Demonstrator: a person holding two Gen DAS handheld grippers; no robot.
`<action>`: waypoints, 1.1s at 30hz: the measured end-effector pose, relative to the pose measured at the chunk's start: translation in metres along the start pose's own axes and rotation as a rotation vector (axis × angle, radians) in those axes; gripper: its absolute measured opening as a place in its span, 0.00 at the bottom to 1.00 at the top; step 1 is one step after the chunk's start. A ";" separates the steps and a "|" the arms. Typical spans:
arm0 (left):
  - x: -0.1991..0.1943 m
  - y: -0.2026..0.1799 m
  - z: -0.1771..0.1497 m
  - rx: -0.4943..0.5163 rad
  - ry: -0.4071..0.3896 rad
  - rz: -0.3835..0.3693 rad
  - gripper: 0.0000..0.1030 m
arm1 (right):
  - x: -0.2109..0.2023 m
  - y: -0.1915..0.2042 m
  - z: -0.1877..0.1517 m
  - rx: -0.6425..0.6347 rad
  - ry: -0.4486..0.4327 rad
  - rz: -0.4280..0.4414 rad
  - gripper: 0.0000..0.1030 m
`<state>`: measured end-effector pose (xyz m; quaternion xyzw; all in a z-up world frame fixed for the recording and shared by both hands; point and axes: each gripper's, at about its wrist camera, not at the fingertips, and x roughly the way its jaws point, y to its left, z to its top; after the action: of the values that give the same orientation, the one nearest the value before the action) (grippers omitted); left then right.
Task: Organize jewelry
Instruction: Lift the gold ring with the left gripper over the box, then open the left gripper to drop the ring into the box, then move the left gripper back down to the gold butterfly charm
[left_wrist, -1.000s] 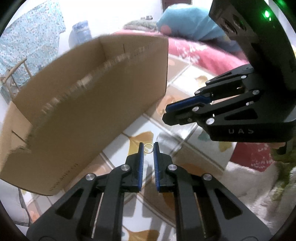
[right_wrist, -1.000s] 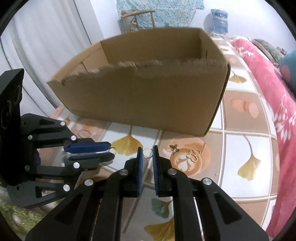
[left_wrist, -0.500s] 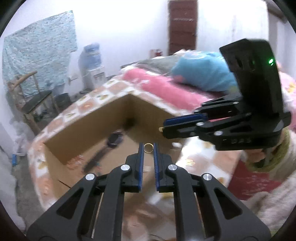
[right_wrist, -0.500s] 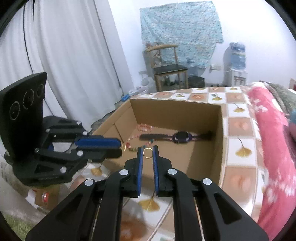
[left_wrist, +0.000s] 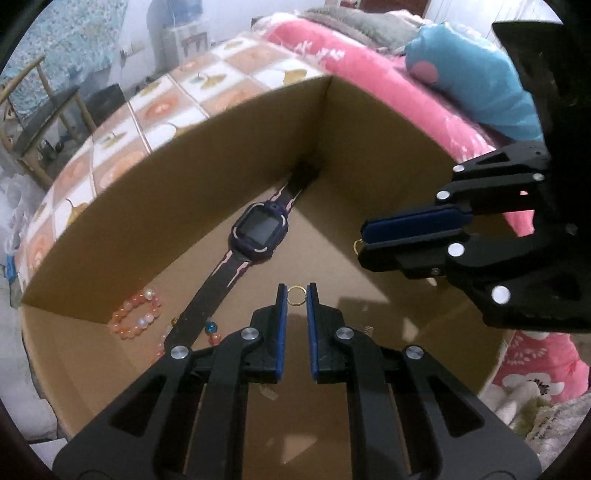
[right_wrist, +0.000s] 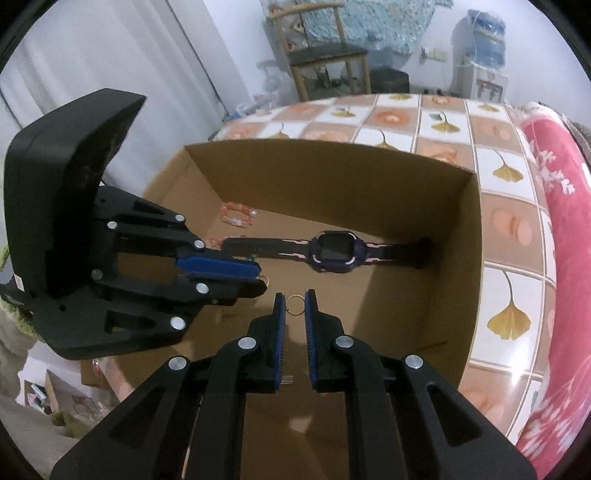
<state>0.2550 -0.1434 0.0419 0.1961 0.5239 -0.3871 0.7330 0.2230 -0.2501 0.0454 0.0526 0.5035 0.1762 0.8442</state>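
Observation:
An open cardboard box (left_wrist: 177, 199) (right_wrist: 332, 184) lies below both grippers. On its floor are a dark purple smartwatch (left_wrist: 258, 232) (right_wrist: 334, 251), a pink bead bracelet (left_wrist: 135, 319) (right_wrist: 238, 216) and a few loose beads (left_wrist: 211, 328). My left gripper (left_wrist: 296, 291) (right_wrist: 261, 279) hangs over the box, shut on a small gold ring (left_wrist: 296, 304). Just to its right, my right gripper (right_wrist: 294, 301) (left_wrist: 362, 244) is shut on a second gold ring (right_wrist: 294, 314), also above the box floor. The two sets of tips are close together without touching.
The box sits on a table with a tile-and-ginkgo-leaf cloth (right_wrist: 509, 221). A pink floral blanket (left_wrist: 369, 74) and a blue pillow (left_wrist: 472, 81) lie to the right. A wooden chair (right_wrist: 325, 59) and a water dispenser (right_wrist: 484, 48) stand by the far wall.
Both grippers, each with its ring, rose from beside the box's outer wall and moved over its open top. The box's inside, with watch and bracelet, has come into view.

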 end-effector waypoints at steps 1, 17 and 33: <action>0.002 0.002 0.001 -0.006 0.008 0.001 0.09 | 0.002 -0.002 0.001 0.006 0.000 -0.003 0.11; -0.071 -0.008 -0.019 -0.032 -0.202 0.050 0.37 | -0.086 -0.010 -0.022 0.095 -0.233 0.055 0.38; -0.106 -0.115 -0.124 0.108 -0.369 -0.078 0.51 | -0.125 -0.003 -0.158 0.198 -0.295 -0.019 0.45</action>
<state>0.0742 -0.0908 0.1066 0.1403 0.3662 -0.4719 0.7896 0.0322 -0.3110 0.0716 0.1558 0.3897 0.1083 0.9012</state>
